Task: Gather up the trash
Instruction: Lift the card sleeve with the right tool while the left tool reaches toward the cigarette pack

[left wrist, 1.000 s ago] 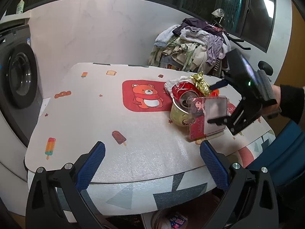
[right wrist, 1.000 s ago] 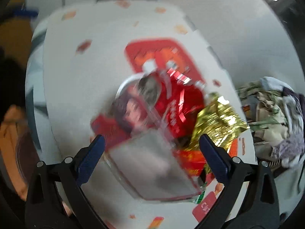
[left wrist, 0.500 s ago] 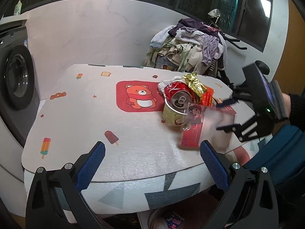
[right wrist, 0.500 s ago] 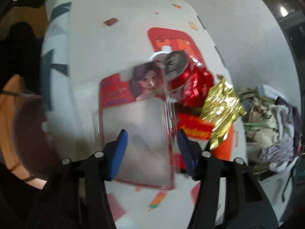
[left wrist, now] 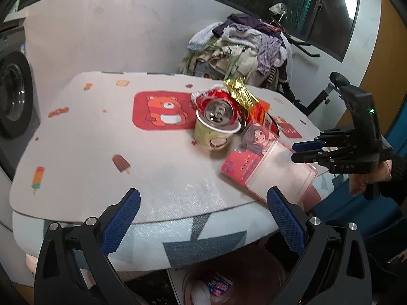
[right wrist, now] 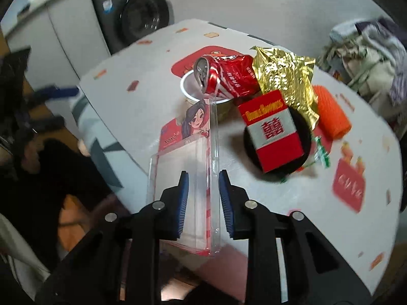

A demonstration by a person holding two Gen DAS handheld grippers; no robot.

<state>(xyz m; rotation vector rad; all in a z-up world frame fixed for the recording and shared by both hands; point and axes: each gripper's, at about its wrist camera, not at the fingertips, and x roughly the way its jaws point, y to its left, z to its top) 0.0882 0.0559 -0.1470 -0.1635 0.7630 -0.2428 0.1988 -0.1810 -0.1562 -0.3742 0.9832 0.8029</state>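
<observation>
A pile of trash sits on the table: a crushed red can in a paper cup, a gold wrapper, a red cigarette pack and an orange item. My right gripper is shut on a clear plastic package with a cartoon girl card, at the table's near right edge. My left gripper is open and empty, at the table's front edge.
A washing machine stands left of the table. A heap of clothes lies behind it. A bin with trash sits on the floor under the table's front edge.
My right gripper closed on the clear package and pulled it away from the pile toward the table's right edge. My left gripper moved a little closer to the table.
</observation>
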